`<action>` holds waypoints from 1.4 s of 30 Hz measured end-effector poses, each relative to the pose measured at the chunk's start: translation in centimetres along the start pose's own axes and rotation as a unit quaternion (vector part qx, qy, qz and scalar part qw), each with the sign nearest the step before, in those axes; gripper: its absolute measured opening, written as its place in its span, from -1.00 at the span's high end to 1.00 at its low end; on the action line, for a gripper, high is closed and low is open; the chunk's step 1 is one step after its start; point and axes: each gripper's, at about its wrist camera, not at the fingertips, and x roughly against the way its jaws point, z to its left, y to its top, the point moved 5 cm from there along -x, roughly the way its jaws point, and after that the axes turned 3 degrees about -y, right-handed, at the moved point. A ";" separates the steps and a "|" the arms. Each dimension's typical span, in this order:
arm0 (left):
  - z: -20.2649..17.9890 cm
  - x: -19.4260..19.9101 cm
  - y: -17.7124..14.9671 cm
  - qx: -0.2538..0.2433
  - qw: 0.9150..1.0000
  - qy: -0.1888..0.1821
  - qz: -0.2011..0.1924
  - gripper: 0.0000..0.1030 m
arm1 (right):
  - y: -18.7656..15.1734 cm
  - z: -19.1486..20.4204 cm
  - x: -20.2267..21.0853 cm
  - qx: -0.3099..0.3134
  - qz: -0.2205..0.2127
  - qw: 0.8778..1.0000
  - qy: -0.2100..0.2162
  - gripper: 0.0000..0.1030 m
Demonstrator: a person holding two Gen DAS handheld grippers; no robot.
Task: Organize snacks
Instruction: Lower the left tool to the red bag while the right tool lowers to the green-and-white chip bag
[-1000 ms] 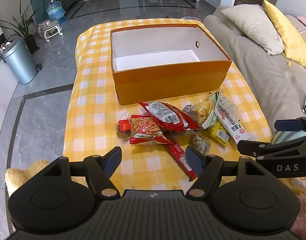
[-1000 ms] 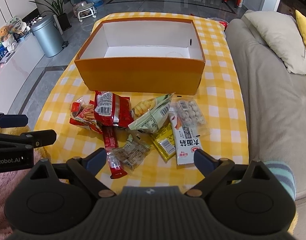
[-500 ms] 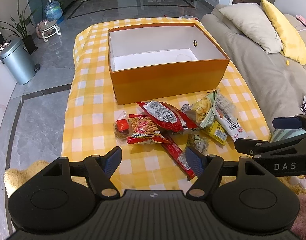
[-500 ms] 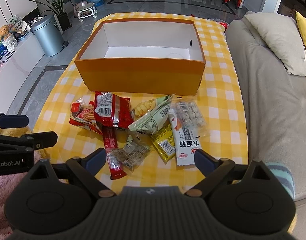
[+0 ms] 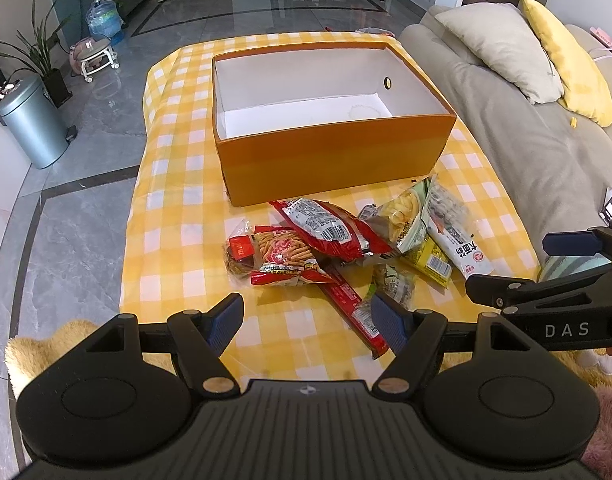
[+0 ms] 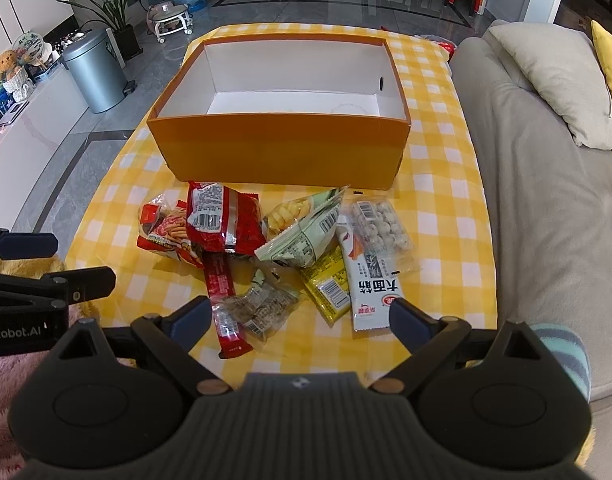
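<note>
Left wrist view: the left gripper (image 5: 307, 318) hovers spread wide and empty, low over the near edge of the checked tablecloth (image 5: 178, 184); just ahead of its fingers lies the crinkly snack pile (image 5: 345, 248), a thin red stick packet (image 5: 353, 312) reaching toward its right finger. Beyond the pile stands the open orange cardboard box (image 5: 329, 156), white inside. In the right wrist view, the right gripper (image 6: 300, 316) is likewise wide apart, holding nothing, a clear packet (image 6: 262, 308) just ahead.
</note>
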 end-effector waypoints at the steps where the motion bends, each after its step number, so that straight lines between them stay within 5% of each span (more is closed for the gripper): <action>1: 0.0 0.0 0.0 0.000 1.000 0.000 0.000 -0.66 | 0.0 0.0 0.0 0.000 0.000 1.000 0.000 -0.80; 17: -0.3 -0.4 -0.3 -0.004 1.000 -0.005 0.003 -0.66 | -0.1 -0.2 -0.3 0.000 0.002 1.000 0.000 -0.82; 25: -0.2 -1.1 0.9 0.005 0.999 -0.047 0.006 -0.47 | 0.3 -1.7 -2.1 -0.033 0.005 0.999 0.025 -0.90; 33: 0.0 -3.3 3.2 0.024 0.997 -0.077 0.016 -0.46 | 1.7 -2.6 -4.6 -0.083 0.015 0.994 0.071 -0.51; 42: 1.5 -7.5 5.7 0.066 0.994 -0.077 0.036 -0.48 | 4.6 -1.7 -8.4 -0.060 0.003 0.995 0.078 -0.37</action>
